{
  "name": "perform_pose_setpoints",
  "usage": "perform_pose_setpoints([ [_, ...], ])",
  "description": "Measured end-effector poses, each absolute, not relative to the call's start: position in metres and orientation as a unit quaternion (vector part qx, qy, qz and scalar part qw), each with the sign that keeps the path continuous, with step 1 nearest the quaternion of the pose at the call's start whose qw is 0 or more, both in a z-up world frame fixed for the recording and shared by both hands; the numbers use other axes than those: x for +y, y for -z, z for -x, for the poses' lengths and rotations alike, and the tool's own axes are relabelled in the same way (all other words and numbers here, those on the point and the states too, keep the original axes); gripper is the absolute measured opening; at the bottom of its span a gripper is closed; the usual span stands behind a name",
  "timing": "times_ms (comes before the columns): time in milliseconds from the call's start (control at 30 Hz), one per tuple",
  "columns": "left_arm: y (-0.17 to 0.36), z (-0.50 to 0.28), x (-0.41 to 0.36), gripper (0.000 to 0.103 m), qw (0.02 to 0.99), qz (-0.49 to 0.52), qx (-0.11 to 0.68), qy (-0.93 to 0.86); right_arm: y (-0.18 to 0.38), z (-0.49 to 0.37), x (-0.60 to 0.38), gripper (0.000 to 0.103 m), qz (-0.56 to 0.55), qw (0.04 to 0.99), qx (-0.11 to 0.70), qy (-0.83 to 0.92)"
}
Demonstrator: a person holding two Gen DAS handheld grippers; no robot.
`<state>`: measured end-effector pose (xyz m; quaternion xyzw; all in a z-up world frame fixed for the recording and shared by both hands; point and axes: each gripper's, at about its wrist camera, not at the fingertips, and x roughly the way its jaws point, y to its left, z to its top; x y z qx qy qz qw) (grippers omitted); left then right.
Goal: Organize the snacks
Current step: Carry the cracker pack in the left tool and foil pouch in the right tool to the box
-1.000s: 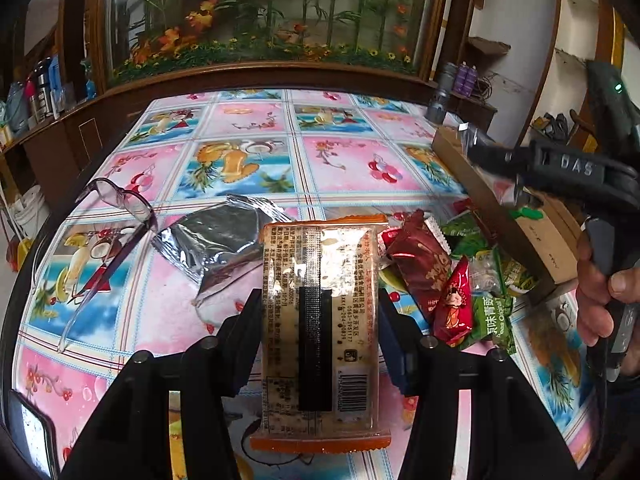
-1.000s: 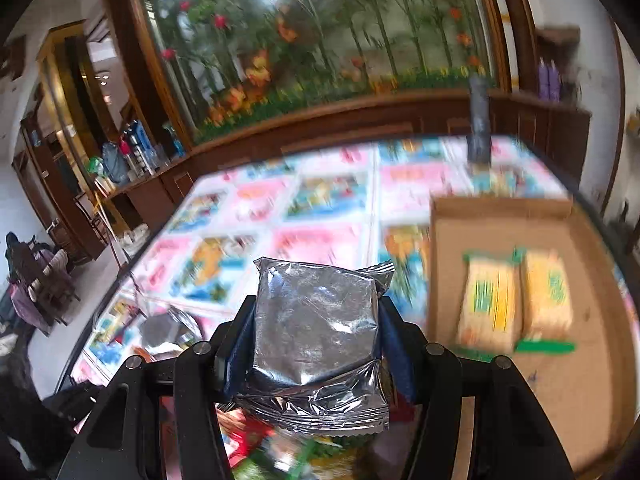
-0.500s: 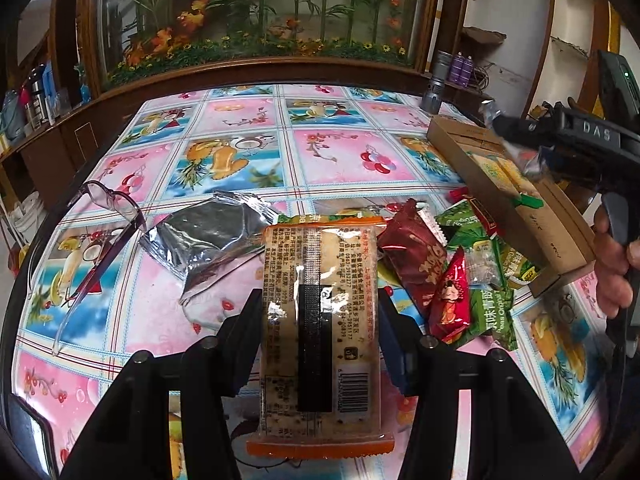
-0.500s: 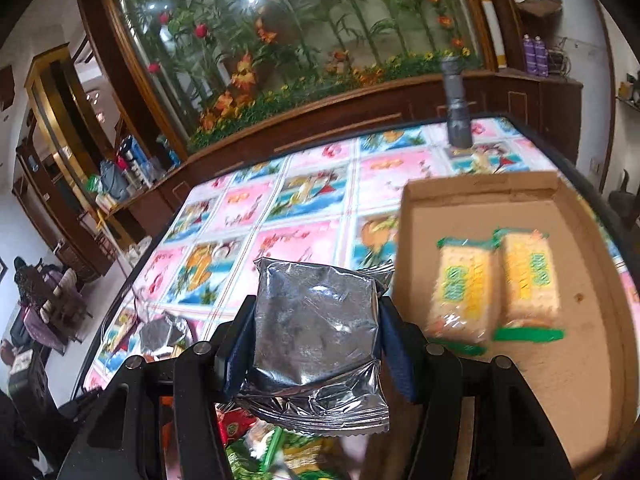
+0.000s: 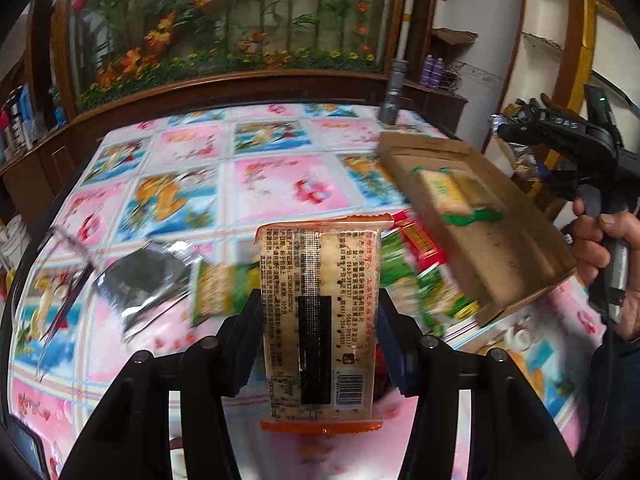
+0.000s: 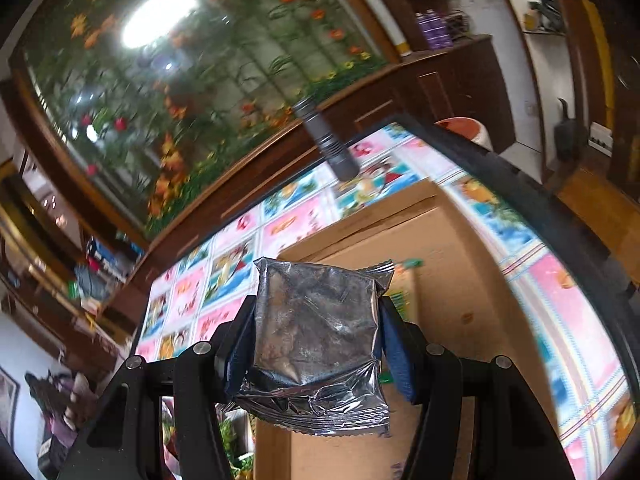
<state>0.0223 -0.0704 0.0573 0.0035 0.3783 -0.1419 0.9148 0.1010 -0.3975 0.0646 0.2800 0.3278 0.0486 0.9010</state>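
Both views have swung since a second ago: the right gripper [image 6: 316,344] has carried its silver foil packet [image 6: 316,336] out over the cardboard box [image 6: 460,280], which then sat off to its right, and the left gripper [image 5: 318,332] has risen and tipped, so the loose snacks below it now blur. Nearest, the left gripper is clamped on an orange-edged cracker pack [image 5: 320,320] across its narrow width, about midway along its length, the pack standing up between the pads. It looks light and fairly stiff, but the crackers inside would likely crack under a hard squeeze, so a mid-body hold on the flat sides seems right. The right gripper is shut on the foil packet by its sides; that wrapper is crinkled, soft and probably slick, best pinched across the padded middle rather than the crimped seam. Beyond the left gripper and below it lie a second foil packet [image 5: 140,280] to the left and green and red snack packs [image 5: 420,264] to the right on the tabletop [image 5: 280,184]. Farther right, the box already holds two green-trimmed cracker packs [image 5: 452,192].
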Motion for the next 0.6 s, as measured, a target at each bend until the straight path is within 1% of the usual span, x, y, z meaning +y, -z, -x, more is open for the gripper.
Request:
perform_pose_setpoints([
  [200,-0.074,-0.027,-0.115,0.052,0.911,-0.006,0.367,0.187,-0.066,-0.096,-0.423,0.062,-0.309,0.895,0.321,-0.035],
  [433,-0.079,-0.029,-0.171,0.052,0.902,-0.017,0.365,0.230,-0.068,-0.093,-0.440,0.062,-0.326,0.890,0.318,-0.021],
  [600,-0.067,-0.037,-0.213,0.052,0.888,-0.021,0.384,0.253,-0.061,-0.100,-0.443,0.062,-0.302,0.886,0.351,-0.012],
])
